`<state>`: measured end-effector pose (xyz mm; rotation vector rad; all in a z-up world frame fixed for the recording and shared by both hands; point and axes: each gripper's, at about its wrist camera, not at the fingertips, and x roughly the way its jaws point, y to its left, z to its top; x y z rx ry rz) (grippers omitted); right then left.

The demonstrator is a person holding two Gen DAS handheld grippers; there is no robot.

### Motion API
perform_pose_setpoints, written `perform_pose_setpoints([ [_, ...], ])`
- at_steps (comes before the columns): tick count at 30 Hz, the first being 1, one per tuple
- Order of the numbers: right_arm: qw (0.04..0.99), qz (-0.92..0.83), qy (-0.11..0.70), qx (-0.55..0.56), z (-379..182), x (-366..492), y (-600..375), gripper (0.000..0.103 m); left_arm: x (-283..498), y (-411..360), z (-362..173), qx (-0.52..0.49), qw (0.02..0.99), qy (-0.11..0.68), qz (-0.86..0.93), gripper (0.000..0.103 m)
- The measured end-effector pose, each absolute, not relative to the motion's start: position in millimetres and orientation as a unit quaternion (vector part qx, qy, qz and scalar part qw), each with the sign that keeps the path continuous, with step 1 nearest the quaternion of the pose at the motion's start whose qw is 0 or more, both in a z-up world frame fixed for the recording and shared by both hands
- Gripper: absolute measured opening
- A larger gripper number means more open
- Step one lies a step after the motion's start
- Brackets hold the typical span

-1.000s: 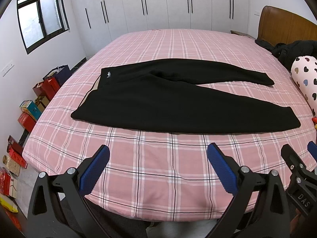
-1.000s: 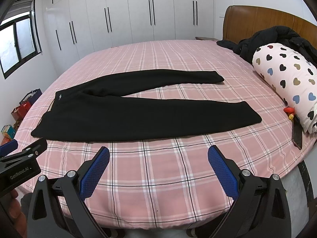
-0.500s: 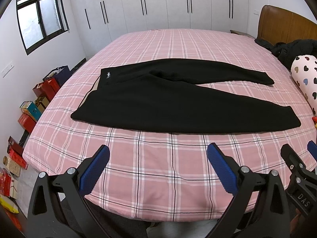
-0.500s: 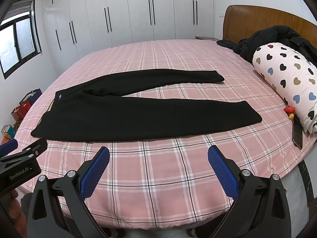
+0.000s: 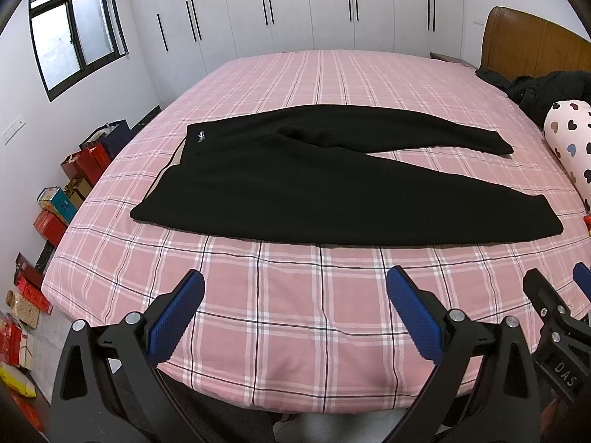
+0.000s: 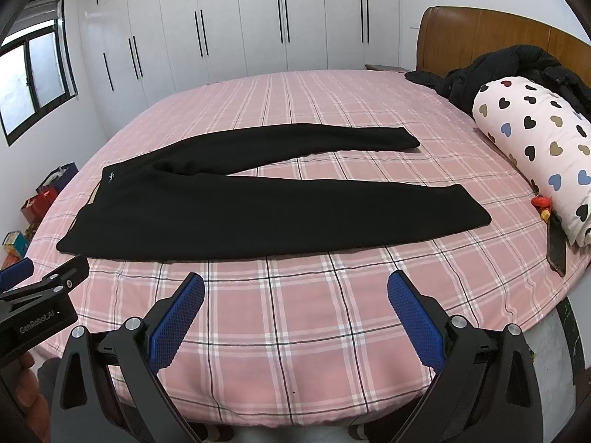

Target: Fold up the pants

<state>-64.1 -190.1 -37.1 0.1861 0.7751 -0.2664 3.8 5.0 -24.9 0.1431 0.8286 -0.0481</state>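
Note:
Black pants (image 5: 325,188) (image 6: 258,203) lie flat on a pink plaid bed (image 5: 295,295) (image 6: 295,295), waistband to the left, the two legs spread apart in a V toward the right. My left gripper (image 5: 295,310) hovers open over the bed's near edge, well short of the pants, with nothing between its blue pads. My right gripper (image 6: 295,310) is open too, also empty, near the front edge. Each view catches the other gripper at its side: the right one (image 5: 554,317) and the left one (image 6: 40,295).
A heart-print rolled quilt (image 6: 535,147) and a black jacket (image 6: 517,66) lie at the bed's right by the wooden headboard (image 6: 480,37). A dark phone-like slab (image 6: 556,247) and a small red item (image 6: 541,203) sit near the roll. Boxes and bags (image 5: 55,203) line the floor at left.

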Motion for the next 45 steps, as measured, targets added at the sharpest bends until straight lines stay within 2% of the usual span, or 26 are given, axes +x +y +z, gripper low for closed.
perform_pose_setpoints([
  [16, 0.900, -0.129, 0.403, 0.101, -60.4, -45.1, -202.6, 0.098, 19.8, -1.2, -41.0, 0.079, 0.905, 0.417, -0.024, 0.097],
  [23, 0.892, -0.125, 0.417, 0.123, -75.2, 0.8, -267.8, 0.098, 54.5, 5.1, -49.4, 0.042, 0.901, 0.430, -0.050, 0.097],
  [38, 0.872, -0.166, 0.419, 0.190, -123.3, 246.0, -527.4, 0.093, 220.9, 29.1, -84.1, 0.021, 0.895, 0.445, -0.030, 0.097],
  [45, 0.864, -0.177, 0.438, 0.174, -153.5, 328.0, -572.8, 0.093, 363.5, 109.8, -90.6, -0.068, 0.885, 0.460, 0.007, 0.097],
])
